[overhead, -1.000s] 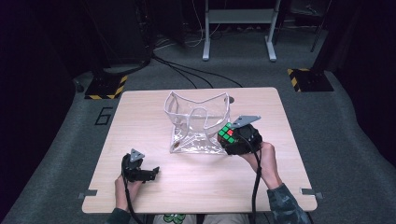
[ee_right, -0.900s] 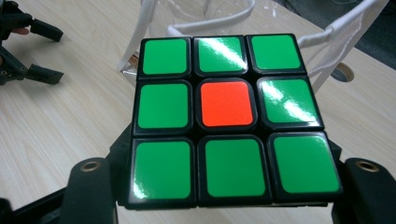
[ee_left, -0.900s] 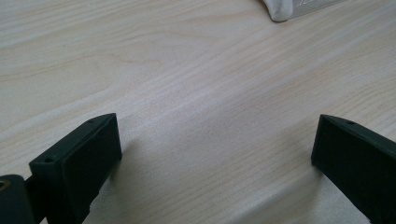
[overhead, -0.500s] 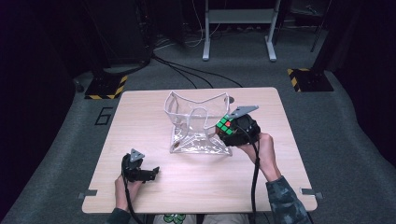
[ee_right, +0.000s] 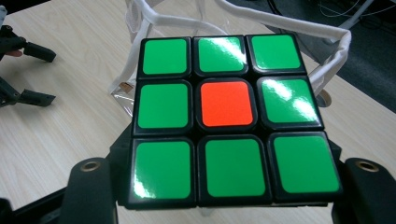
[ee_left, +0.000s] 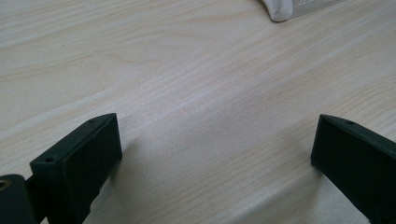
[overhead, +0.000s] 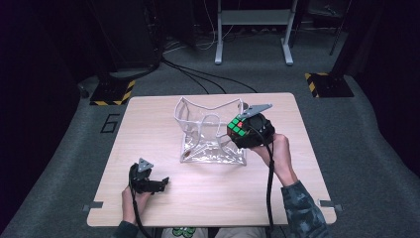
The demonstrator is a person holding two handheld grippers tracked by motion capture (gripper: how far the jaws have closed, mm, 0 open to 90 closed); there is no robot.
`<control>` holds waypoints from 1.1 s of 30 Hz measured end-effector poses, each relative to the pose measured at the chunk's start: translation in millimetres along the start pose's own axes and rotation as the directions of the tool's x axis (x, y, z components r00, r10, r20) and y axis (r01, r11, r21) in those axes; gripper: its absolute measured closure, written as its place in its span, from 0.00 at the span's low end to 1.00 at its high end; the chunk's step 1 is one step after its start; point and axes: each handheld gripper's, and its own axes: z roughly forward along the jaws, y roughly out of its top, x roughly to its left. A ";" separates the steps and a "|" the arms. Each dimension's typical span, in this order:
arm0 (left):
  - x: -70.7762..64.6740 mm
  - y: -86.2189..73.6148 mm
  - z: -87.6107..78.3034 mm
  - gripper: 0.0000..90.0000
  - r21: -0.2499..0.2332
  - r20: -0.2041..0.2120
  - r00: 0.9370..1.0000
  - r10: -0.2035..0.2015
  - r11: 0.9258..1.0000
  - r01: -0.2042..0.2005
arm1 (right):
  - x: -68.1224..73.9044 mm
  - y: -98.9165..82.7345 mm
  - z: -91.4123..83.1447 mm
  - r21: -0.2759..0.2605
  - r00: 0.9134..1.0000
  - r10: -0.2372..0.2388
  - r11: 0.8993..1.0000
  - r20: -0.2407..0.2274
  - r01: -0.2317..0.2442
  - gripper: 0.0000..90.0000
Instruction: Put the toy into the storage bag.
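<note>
Moved: right claw [overhead: 241,130] lifts the cube [ee_right: 229,119] up toward the bag [overhead: 208,130] rim.
Grip: clenched on the cube's sides, ready to drop it in.
Left claw [overhead: 159,182]: released, parked near-left on the worktop [overhead: 297,163].

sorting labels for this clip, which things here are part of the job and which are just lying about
In the job:
- puzzle cube, held in the right tool
- clear bag with white handles

Just about:
- left tool, open, idle on the table
- metal stand on the floor
</note>
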 end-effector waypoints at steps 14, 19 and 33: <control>0.4 0.1 -0.1 0.02 0.002 -0.001 1.000 0.005 1.000 -0.005 | -6.2 15.9 4.4 0.004 1.000 -0.020 1.000 0.010 0.020 0.37; 0.4 0.1 -0.2 0.02 0.002 -0.001 1.000 0.005 1.000 -0.005 | -9.4 21.8 6.5 0.002 1.000 -0.024 1.000 0.011 0.024 0.37; -0.1 -0.1 0.2 0.02 -0.003 0.005 1.000 -0.001 1.000 0.001 | -13.9 33.5 14.7 0.009 1.000 -0.005 1.000 0.008 0.004 0.37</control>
